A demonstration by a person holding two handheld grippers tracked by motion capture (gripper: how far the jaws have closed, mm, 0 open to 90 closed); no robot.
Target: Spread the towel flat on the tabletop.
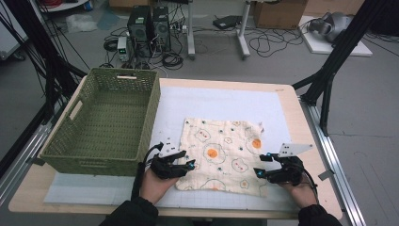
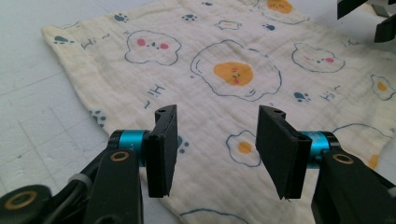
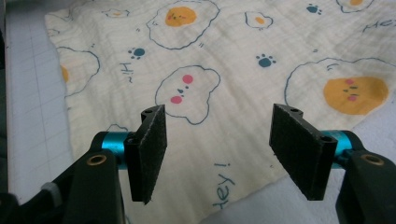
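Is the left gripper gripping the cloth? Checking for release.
Apart: in the left gripper view the left gripper stands open above the cloth, nothing pinched.

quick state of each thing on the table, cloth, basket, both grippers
cloth: spread flat on the mat, far right corner slightly rumpled
basket: upright, empty
left gripper: open, over the cloth's near left edge
right gripper: open, over the cloth's near right edge

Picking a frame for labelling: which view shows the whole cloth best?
High view: the cloth lies flat, all four edges visible, beside the basket. The left gripper view and right gripper view show only parts of it up close, past open jaws, print sharp.
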